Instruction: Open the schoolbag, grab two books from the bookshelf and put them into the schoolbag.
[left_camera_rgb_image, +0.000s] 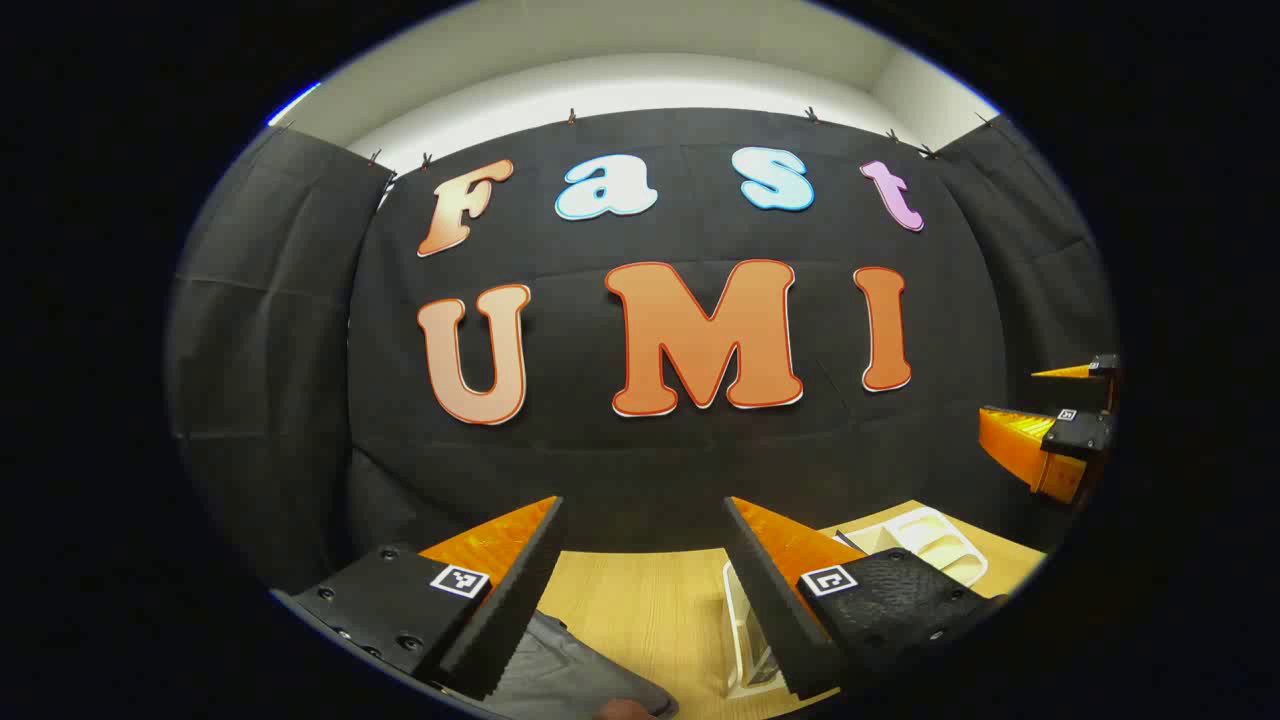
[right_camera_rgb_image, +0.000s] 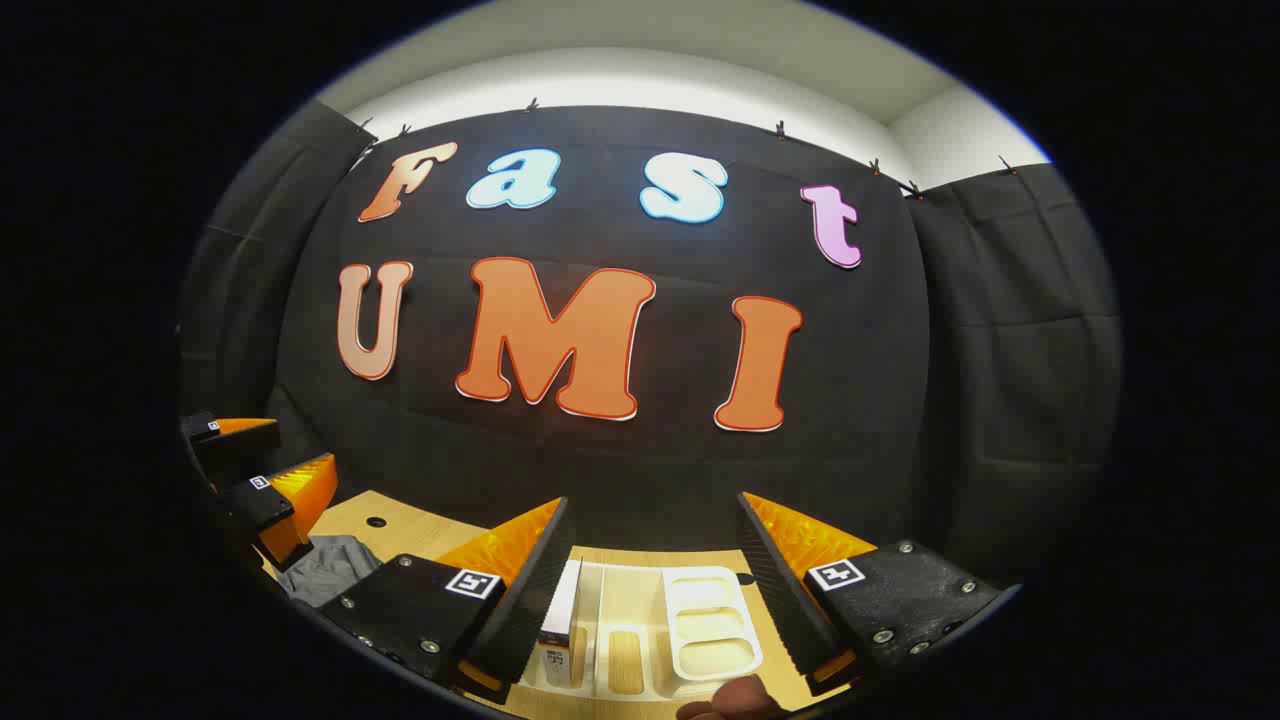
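Hovering: both grippers above table (left_camera_rgb_image: 640, 620)
Left gripper (left_camera_rgb_image: 645, 600): jaws wide, nothing held
Right gripper (right_camera_rgb_image: 655, 600): jaws wide, nothing held
Schoolbag (left_camera_rgb_image: 570, 670): grey, on table, left of bookshelf (right_camera_rgb_image: 640, 630)
Book (right_camera_rgb_image: 560, 625): upright in bookshelf's left slot

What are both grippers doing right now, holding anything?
Left gripper: open, holding nothing, raised above the table.
Right gripper: open, holding nothing, raised above the white bookshelf.
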